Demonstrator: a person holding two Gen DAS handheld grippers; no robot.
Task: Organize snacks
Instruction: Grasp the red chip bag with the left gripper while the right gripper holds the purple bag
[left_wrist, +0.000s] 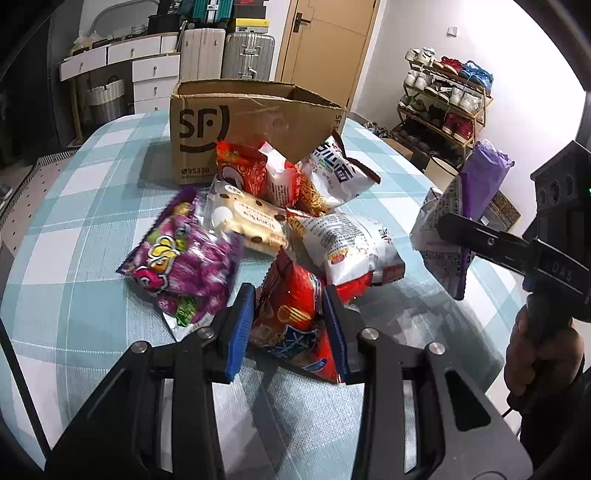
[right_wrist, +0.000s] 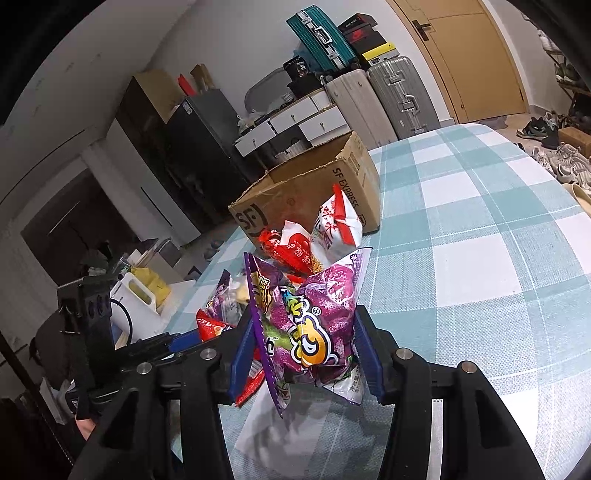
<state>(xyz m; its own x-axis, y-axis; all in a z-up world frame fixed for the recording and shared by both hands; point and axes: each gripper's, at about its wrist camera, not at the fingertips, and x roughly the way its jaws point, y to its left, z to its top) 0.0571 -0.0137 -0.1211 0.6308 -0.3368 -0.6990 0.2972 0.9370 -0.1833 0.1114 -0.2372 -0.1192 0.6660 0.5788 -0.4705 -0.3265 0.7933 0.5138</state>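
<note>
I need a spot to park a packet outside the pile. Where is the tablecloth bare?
Bare tablecloth lies right of the cardboard box and snack pile in the right wrist view, and left of the box in the left wrist view. Directly in front of the box, packets overlap.

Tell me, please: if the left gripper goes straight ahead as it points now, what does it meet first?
Probably the white snack bag lying just beyond the red bag that the left gripper holds; the cardboard box stands further behind. Depth is uncertain.
</note>
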